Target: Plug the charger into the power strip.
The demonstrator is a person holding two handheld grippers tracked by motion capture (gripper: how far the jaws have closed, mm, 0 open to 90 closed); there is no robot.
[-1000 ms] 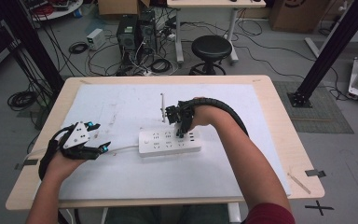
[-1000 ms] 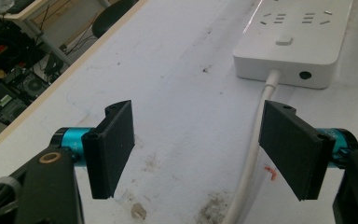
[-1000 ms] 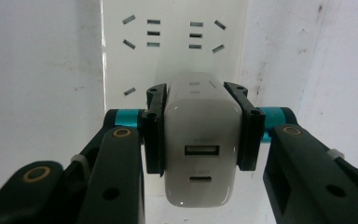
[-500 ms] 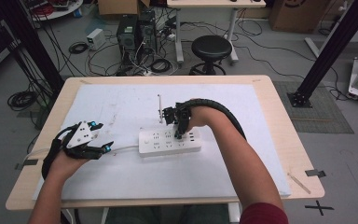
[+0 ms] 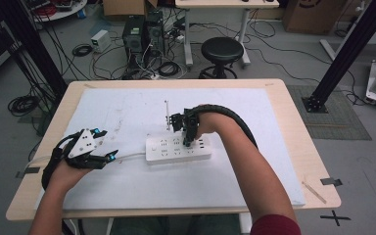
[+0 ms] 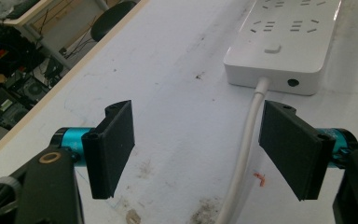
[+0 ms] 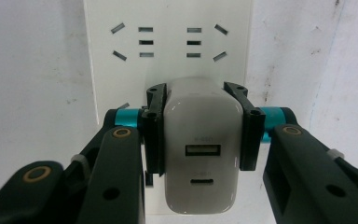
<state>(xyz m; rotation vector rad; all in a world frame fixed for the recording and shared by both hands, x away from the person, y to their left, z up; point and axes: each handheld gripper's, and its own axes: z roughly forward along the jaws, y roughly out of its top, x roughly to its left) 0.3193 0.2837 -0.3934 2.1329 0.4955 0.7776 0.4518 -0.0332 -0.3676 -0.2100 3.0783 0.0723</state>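
The high view looks forward and down from above my side of the table [image 5: 293,147], far enough off to take in the whole top and the floor beyond. The left gripper view rides low on my left gripper [image 6: 198,149], facing along the tabletop toward the near end of the power strip [image 6: 284,42]. The right gripper view looks straight down, very close, onto that same power strip [image 7: 168,28], which all three views share.

right gripper [image 5: 188,142] pointing down onto power strip [image 5: 177,149], table centre | left gripper [image 5: 103,147] at 9 o'clock of strip, jaws apart, near strip's white cable [image 5: 129,155] | white mat [image 5: 127,112] under all | black stool [image 5: 222,50] at 12 o'clock beyond table [image 5: 293,127]
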